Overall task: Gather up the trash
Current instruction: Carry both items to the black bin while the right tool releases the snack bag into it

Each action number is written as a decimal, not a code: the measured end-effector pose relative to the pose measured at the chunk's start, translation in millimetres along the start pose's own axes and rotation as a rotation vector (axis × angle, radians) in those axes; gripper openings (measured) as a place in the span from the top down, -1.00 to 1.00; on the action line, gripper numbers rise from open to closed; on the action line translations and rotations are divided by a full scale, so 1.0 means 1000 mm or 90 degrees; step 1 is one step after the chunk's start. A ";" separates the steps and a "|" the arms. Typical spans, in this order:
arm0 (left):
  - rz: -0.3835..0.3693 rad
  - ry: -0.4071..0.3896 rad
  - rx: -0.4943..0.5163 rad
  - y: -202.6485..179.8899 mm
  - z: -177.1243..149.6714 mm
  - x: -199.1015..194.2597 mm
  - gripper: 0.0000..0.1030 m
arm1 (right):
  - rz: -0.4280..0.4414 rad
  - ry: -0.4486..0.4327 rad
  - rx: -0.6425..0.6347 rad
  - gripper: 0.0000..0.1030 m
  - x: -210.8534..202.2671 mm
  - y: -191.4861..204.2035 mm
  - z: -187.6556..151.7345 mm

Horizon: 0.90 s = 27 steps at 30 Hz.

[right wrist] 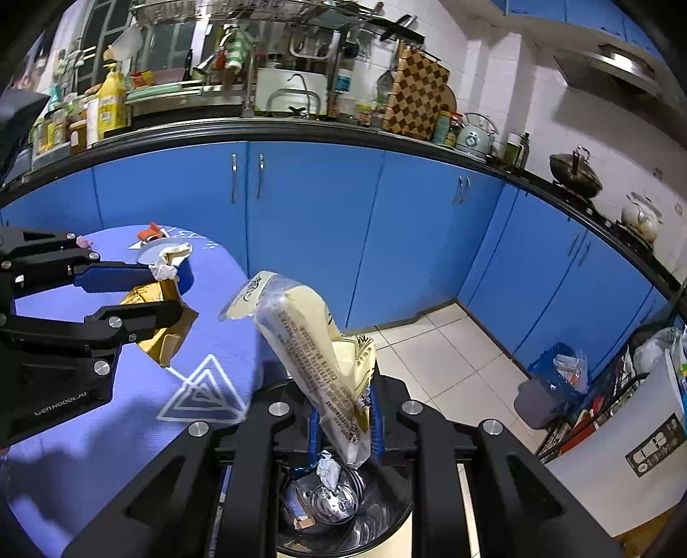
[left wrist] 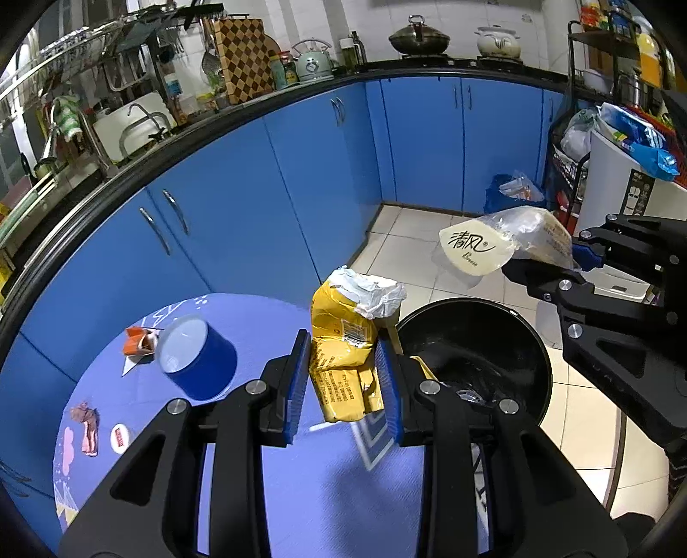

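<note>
Right tool [right wrist: 343, 423] grips tissue pack [left wrist: 476, 251] — printed "清风".

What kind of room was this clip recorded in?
A home kitchen, most likely. Glossy blue cabinet doors run under a dark countertop, a pale green kettle and checkered wooden cutting board stand on it, and a lidded wok sits on the stove.

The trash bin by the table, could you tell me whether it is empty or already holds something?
Not empty. The right wrist view looks down into the bin: crumpled paper and other scraps lie on its liner.
</note>
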State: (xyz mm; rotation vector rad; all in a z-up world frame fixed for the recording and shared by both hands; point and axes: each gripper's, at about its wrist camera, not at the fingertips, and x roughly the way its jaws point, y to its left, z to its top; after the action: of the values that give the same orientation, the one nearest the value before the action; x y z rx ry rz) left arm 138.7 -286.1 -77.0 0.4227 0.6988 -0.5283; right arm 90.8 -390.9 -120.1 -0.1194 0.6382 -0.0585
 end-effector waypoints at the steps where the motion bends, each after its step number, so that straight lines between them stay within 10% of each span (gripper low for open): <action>1: -0.002 0.001 -0.001 -0.001 0.001 0.002 0.38 | -0.001 0.000 0.004 0.65 0.001 -0.002 -0.001; 22: -0.012 0.008 0.003 -0.014 0.011 0.018 0.38 | -0.008 -0.032 0.043 0.45 0.002 -0.030 0.004; 24: -0.012 0.007 0.002 -0.013 0.010 0.018 0.38 | -0.028 -0.029 0.042 -0.08 0.002 -0.030 0.005; 25: -0.012 0.006 0.002 -0.012 0.010 0.017 0.38 | -0.045 -0.032 0.041 -0.72 0.001 -0.030 0.005; 27: -0.013 0.005 0.002 -0.012 0.010 0.017 0.38 | -0.051 -0.049 0.039 -0.84 -0.004 -0.029 0.006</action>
State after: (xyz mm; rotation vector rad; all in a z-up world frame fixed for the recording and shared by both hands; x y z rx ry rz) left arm 147.3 -305.9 -83.8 0.4215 0.7109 -0.5476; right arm 90.7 -419.1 -109.1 -0.0873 0.5539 -0.1503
